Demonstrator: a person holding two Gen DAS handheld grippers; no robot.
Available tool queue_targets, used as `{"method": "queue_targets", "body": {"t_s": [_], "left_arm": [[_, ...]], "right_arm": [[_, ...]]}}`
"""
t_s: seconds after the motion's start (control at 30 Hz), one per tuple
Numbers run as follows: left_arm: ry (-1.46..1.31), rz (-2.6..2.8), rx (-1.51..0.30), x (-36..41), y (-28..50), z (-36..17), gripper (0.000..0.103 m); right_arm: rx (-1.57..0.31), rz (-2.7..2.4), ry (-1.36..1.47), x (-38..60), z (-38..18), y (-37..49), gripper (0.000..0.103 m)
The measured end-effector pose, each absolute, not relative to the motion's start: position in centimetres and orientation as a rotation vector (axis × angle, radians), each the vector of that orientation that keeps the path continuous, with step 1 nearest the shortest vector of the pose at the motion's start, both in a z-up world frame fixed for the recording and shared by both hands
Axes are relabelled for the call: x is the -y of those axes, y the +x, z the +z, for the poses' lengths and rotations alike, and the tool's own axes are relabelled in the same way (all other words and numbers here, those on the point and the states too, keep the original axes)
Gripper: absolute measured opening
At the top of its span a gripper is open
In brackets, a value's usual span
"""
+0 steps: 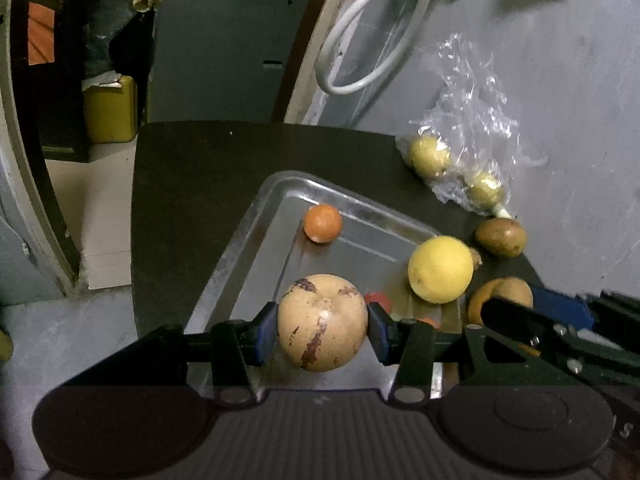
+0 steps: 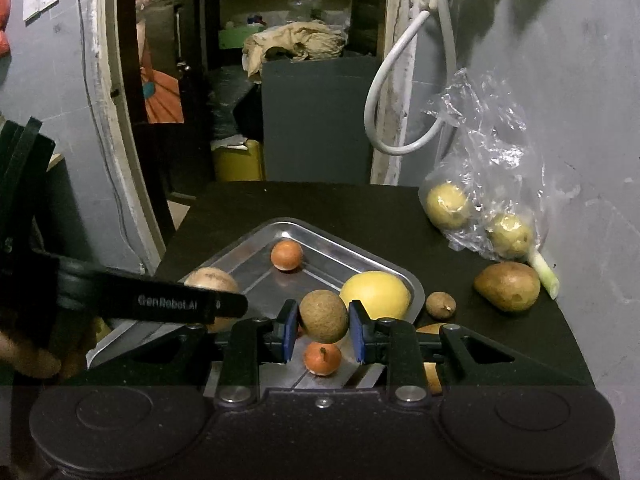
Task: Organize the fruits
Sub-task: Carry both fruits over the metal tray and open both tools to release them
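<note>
My left gripper (image 1: 323, 326) is shut on a large tan fruit (image 1: 322, 322) with dark red blotches, held over the steel tray (image 1: 256, 216). My right gripper (image 2: 323, 330) is shut on a small round brown fruit (image 2: 323, 315) above the tray's (image 2: 256, 236) near end. In the tray lie a small orange fruit (image 1: 322, 223) (image 2: 286, 255), a yellow citrus (image 1: 440, 269) (image 2: 375, 295) and another orange fruit (image 2: 322, 358) right under the right gripper. The left gripper's body (image 2: 132, 300) crosses the left of the right wrist view, hiding part of the tan fruit (image 2: 210, 278).
The tray sits on a dark tabletop (image 2: 360, 208). Right of it lie a brown pear-shaped fruit (image 2: 507, 286), a small brown fruit (image 2: 440, 305) and a clear plastic bag (image 2: 484, 168) holding yellow-green fruits against the grey wall. A white hose (image 2: 400, 80) hangs behind.
</note>
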State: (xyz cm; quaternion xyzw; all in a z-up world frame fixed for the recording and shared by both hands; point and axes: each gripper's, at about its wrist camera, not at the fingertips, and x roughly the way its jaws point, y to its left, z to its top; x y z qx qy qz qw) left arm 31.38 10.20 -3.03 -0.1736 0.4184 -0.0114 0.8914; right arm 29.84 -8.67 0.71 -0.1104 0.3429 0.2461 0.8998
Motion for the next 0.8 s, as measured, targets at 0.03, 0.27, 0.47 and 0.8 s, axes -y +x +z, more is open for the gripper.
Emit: {"method": "queue_targets", "body": {"t_s": [0.03,0.27,0.47,0.8], "left_arm": [[-0.355,-0.021,-0.872,-10.1,31.4,-3.3,0.051],[-0.320,0.013,-0.881,-10.1,31.4,-4.1,0.051],[-0.348,0.038,-0.889,-10.4,31.5,-4.5,0.051],[-0.300,0.059,-0.883,-10.5,31.0,-4.4,0.052]], "right_arm": [[-0.714,0.511,-0.229,8.6,0.5,30.1,0.029],[-0.726,0.528,-0.243,7.6,-0.5,32.0,0.029],[-0.739,0.584,-0.289,5.8,-1.8,34.5,0.029],[-0.781,0.632,-0.370,3.3,-3.4,37.2,0.029]]}}
